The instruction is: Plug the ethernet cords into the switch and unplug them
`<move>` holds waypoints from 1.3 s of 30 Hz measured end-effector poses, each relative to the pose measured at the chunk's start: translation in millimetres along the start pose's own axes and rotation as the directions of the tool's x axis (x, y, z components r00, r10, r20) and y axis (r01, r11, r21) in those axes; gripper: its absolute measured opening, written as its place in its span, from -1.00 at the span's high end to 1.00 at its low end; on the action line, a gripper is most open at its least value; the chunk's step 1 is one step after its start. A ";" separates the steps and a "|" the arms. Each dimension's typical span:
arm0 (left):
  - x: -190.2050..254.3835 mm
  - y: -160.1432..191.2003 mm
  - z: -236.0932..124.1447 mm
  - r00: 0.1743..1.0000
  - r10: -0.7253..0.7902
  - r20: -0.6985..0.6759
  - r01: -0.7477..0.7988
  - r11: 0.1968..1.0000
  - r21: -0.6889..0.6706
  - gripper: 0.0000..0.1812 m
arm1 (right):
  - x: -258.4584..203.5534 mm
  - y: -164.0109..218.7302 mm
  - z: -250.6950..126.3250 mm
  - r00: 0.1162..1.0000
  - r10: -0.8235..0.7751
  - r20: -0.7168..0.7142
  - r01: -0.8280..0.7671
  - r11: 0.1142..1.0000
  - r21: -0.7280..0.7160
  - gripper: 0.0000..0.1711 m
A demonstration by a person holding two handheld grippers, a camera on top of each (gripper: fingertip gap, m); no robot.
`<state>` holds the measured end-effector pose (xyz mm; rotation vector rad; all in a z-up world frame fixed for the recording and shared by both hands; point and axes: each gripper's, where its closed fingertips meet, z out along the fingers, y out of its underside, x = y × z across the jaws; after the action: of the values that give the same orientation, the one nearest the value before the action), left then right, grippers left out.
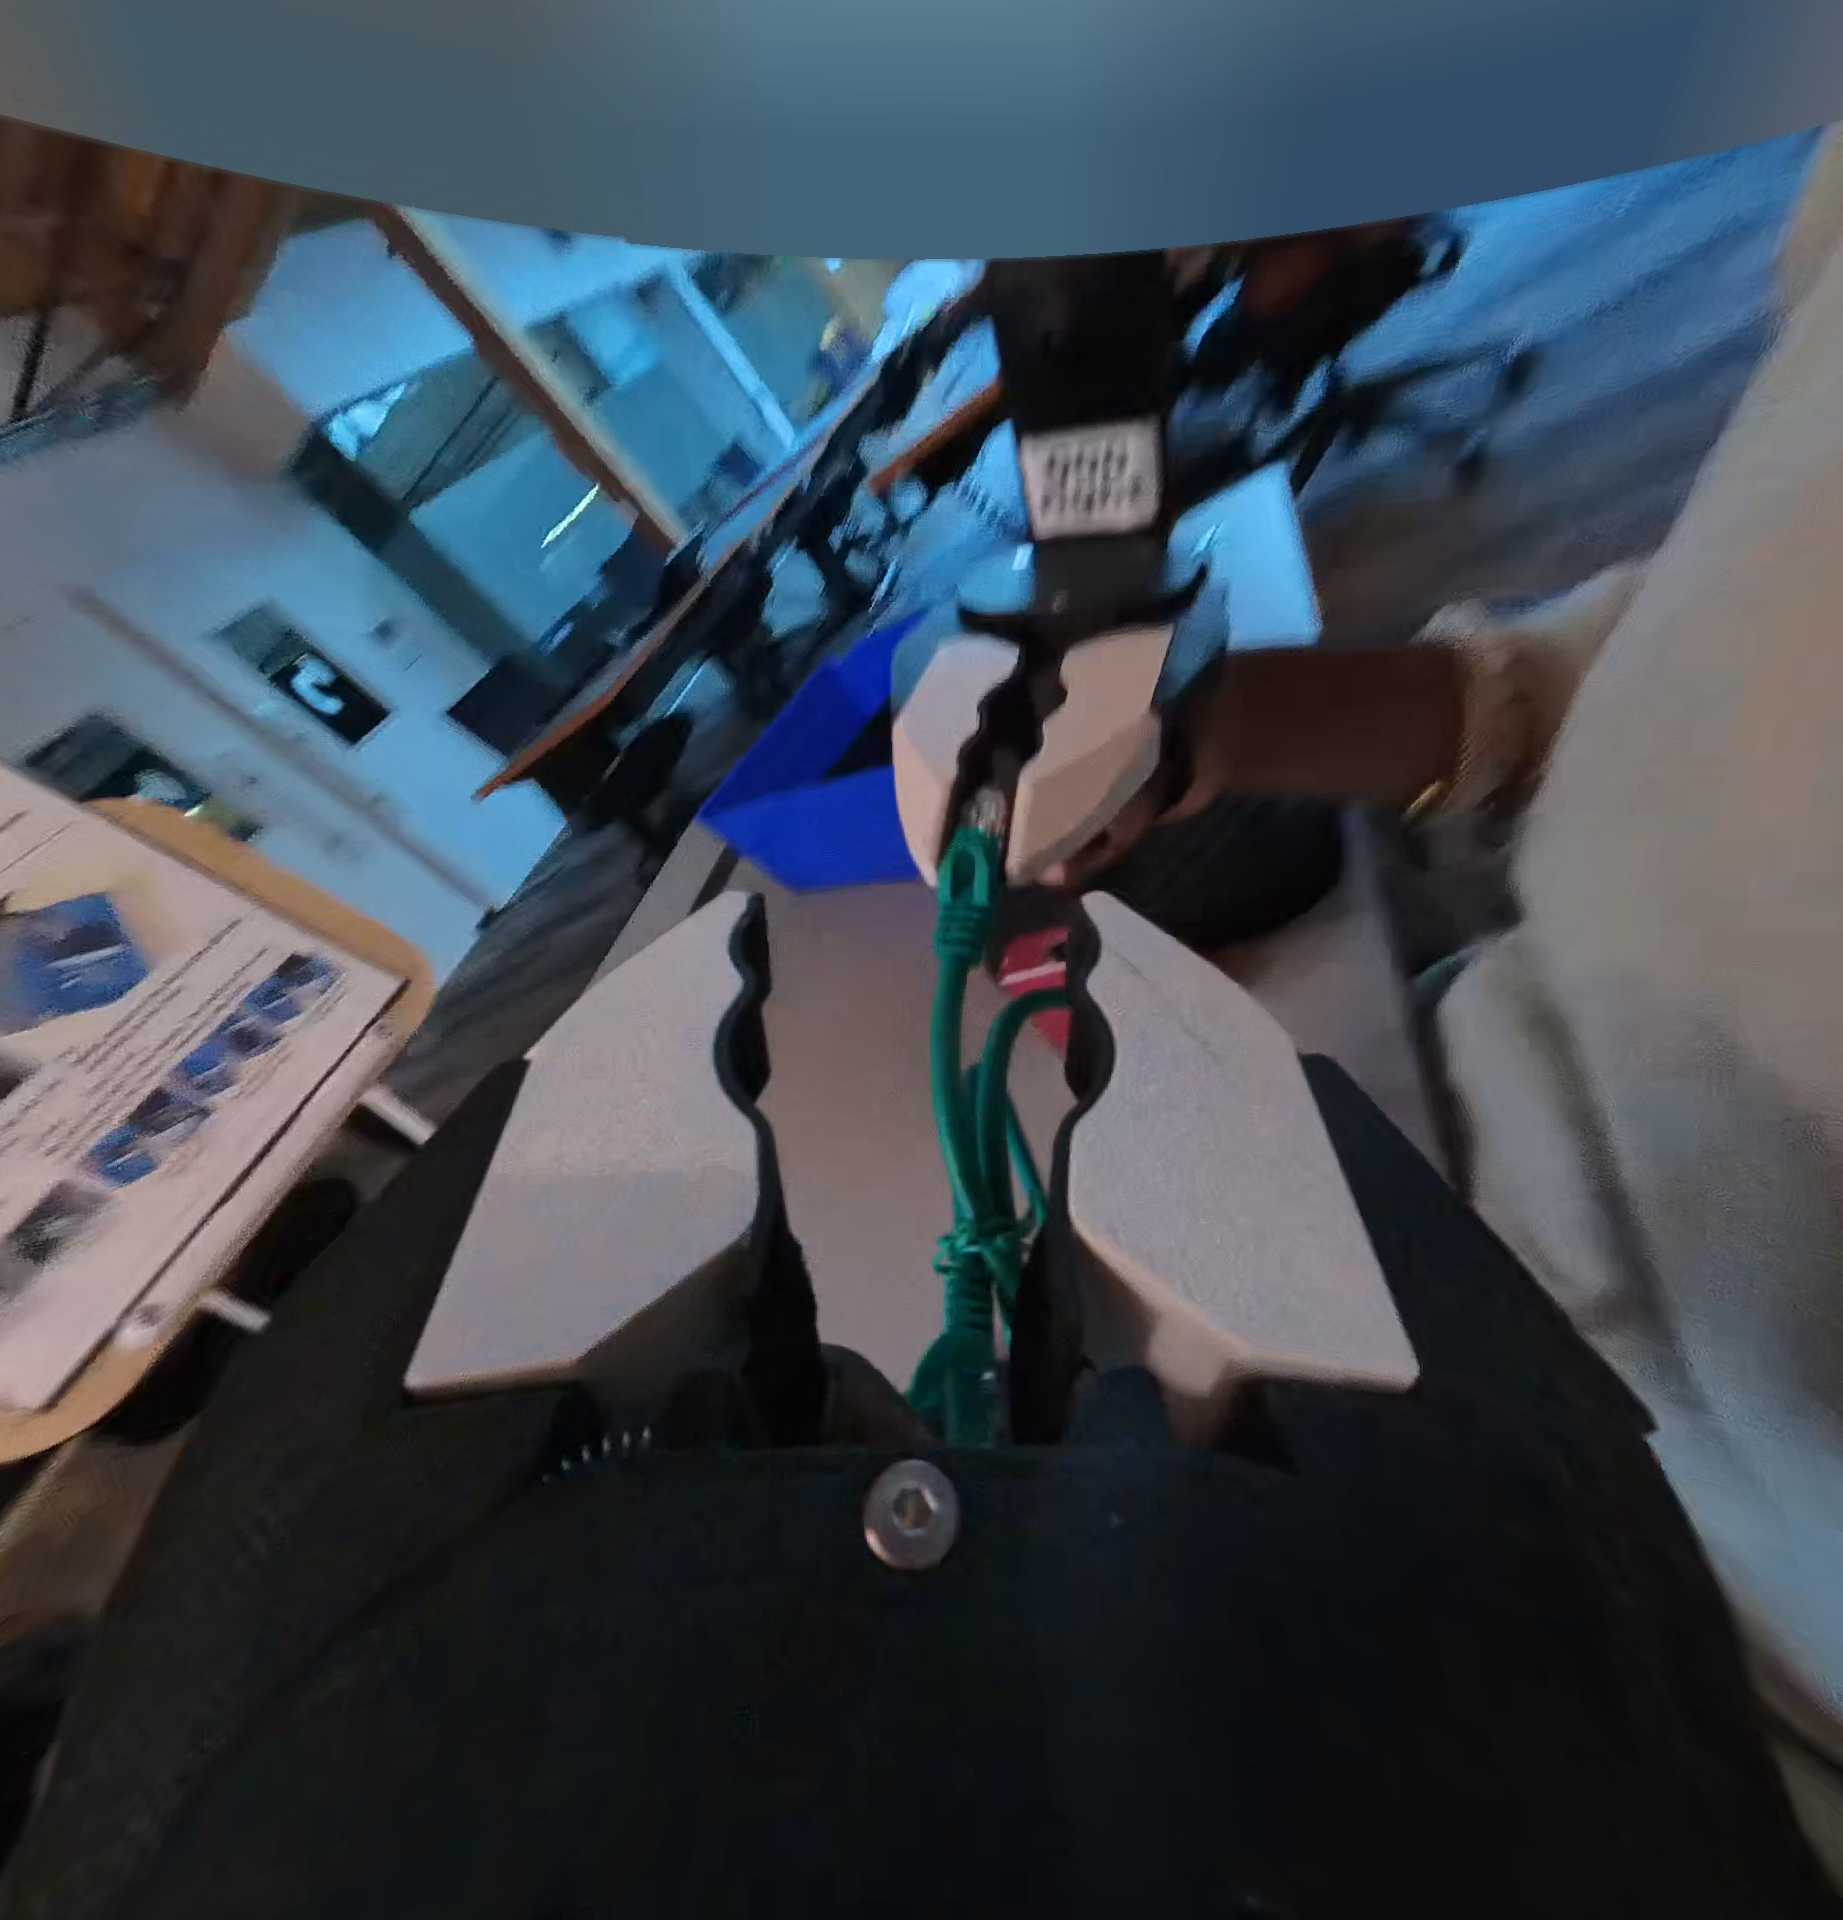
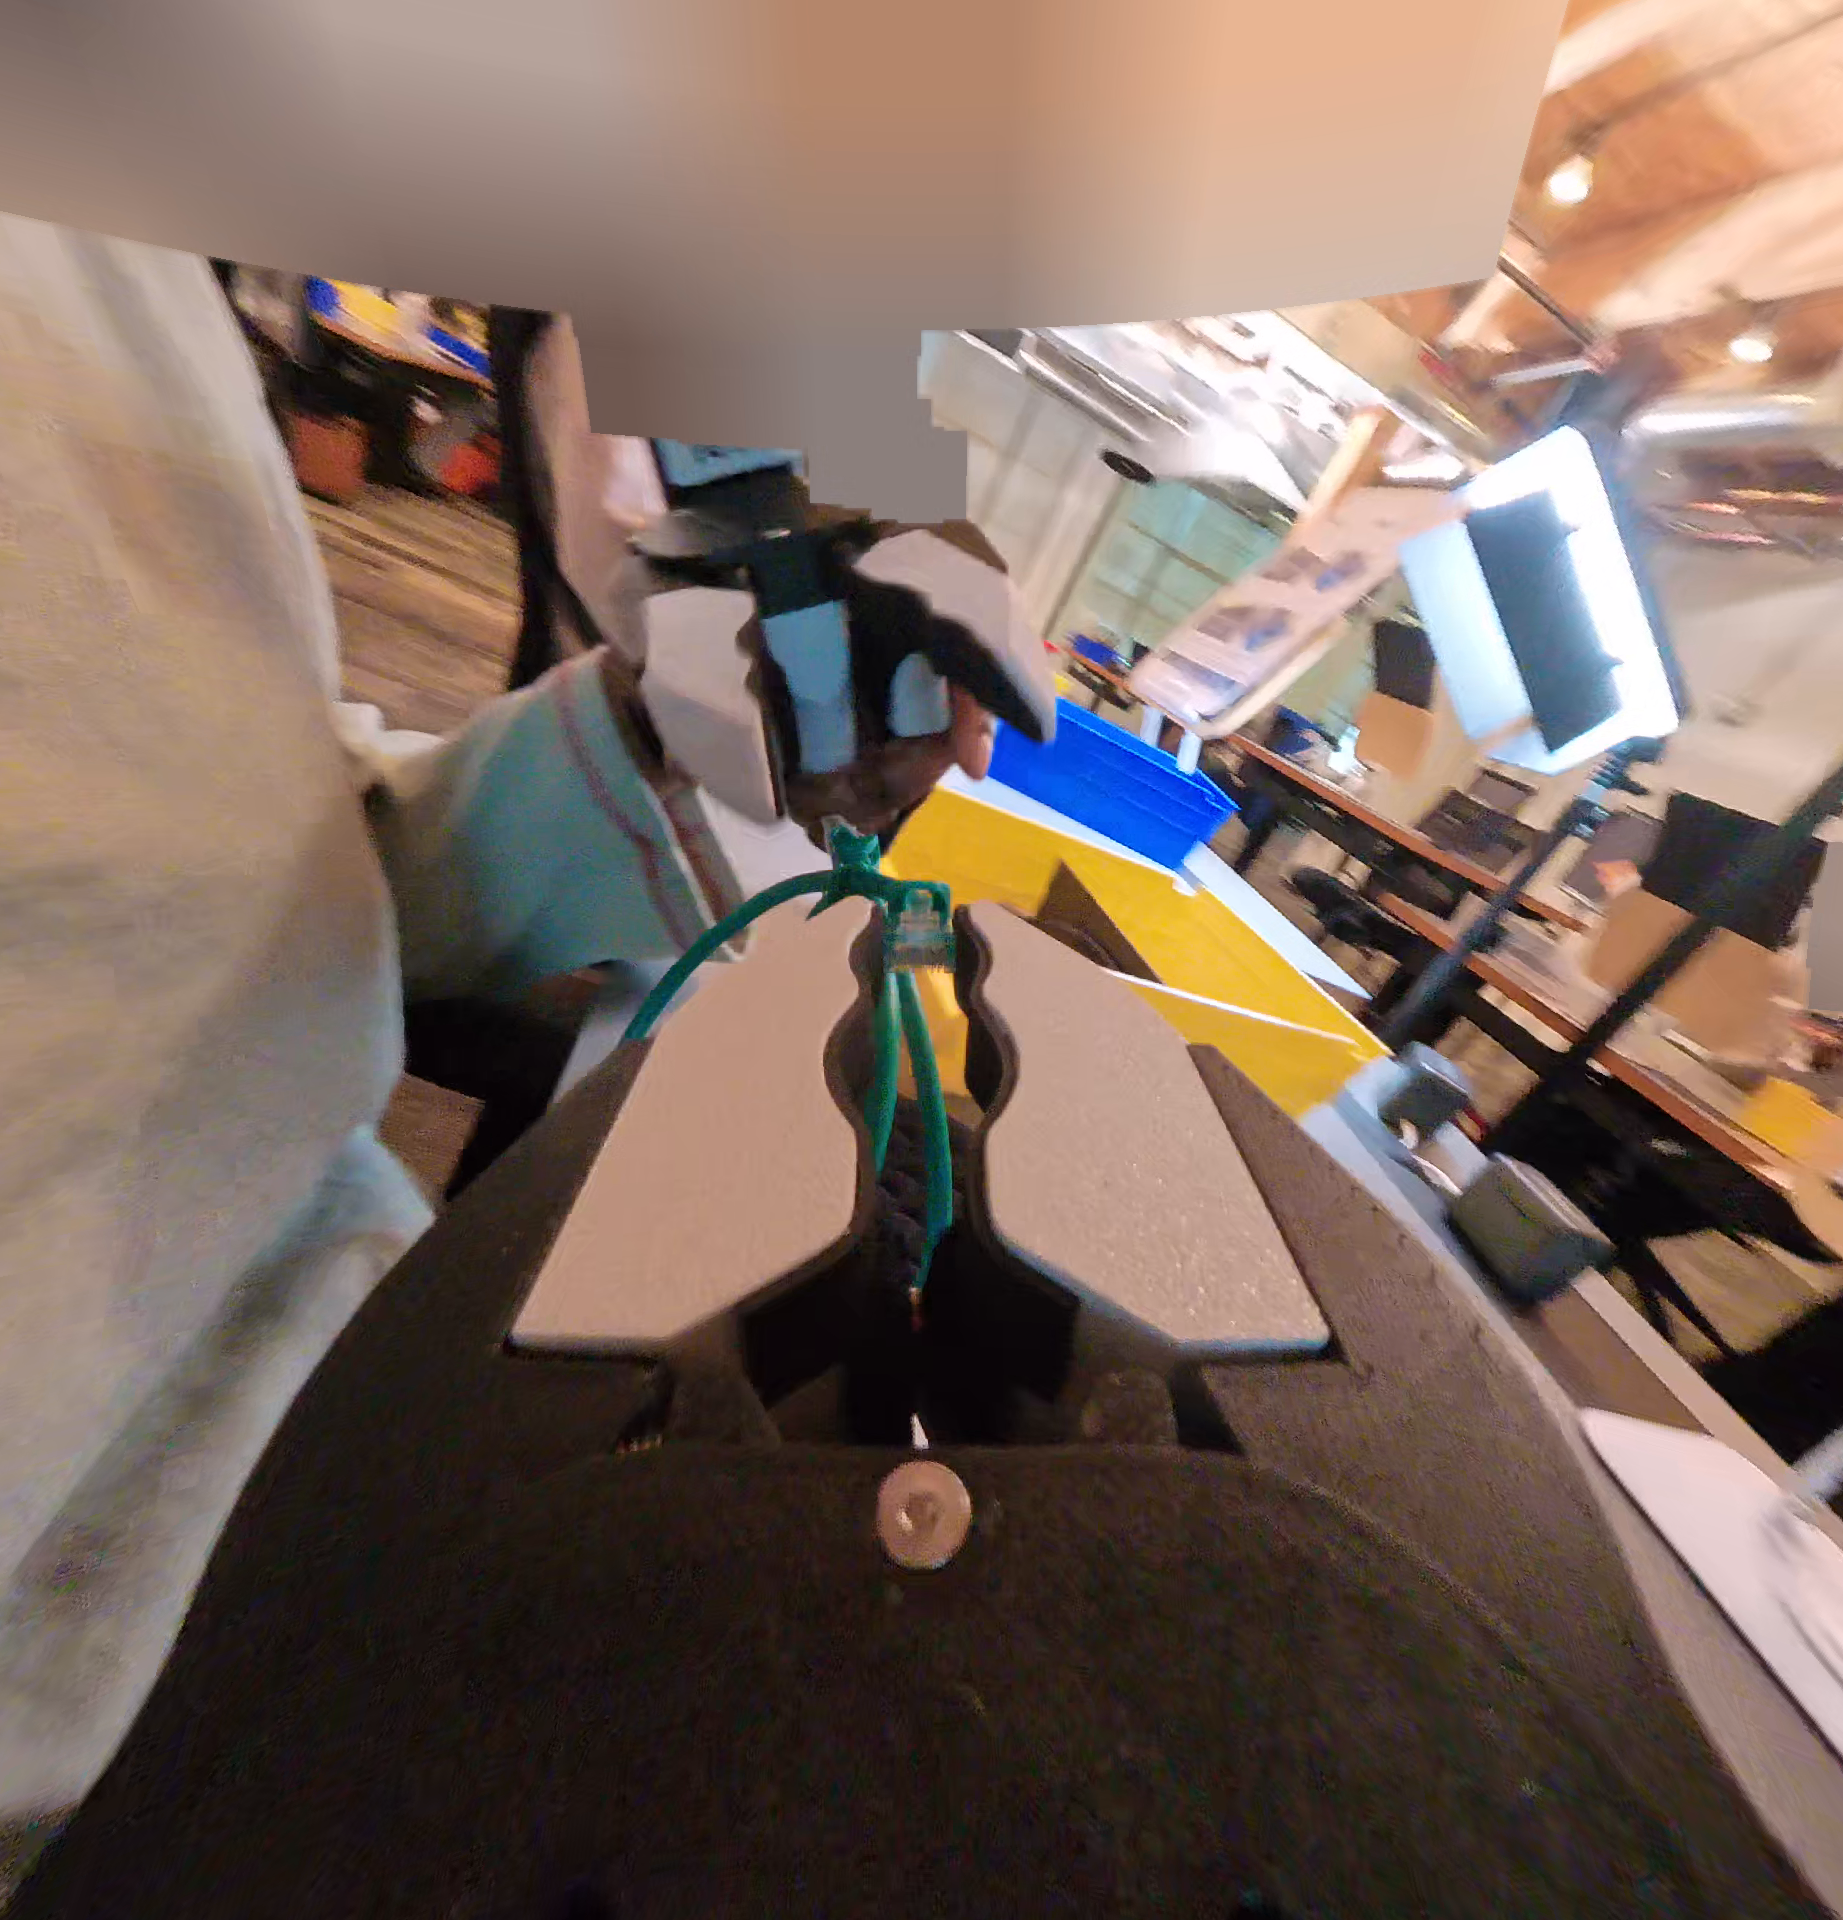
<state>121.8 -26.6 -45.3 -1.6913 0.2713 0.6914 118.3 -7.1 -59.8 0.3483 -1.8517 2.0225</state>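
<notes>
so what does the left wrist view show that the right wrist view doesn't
Only the left wrist view shows a small red object beyond its fingertips and an instruction sheet on a board. Only the right wrist view shows a yellow bin, a bright light panel and the clear plug close up. Both show the green ethernet cord, a blue bin, the right gripper and the left gripper.

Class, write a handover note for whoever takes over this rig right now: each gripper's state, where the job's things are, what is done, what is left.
Left gripper: open; the green ethernet cord runs between its fingers, unclamped.
Right gripper: shut on the cord's clear plug, held in the air.
Switch: not in either view.
Done: the cord is held by one plug; no plugging shows.
Left: likely find the switch, plug in, then unplug.
</notes>
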 end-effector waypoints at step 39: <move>33.4 28.7 27.8 0.941 -0.243 -0.238 0.223 0.969 -0.106 0.89 | -14.8 0.2 -2.7 0.996 -0.026 0.090 0.021 0.998 0.063 0.86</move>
<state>124.9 -0.9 -90.5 -1.8503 0.2167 0.3160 131.7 -5.9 -66.5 0.4847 -1.8317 2.0836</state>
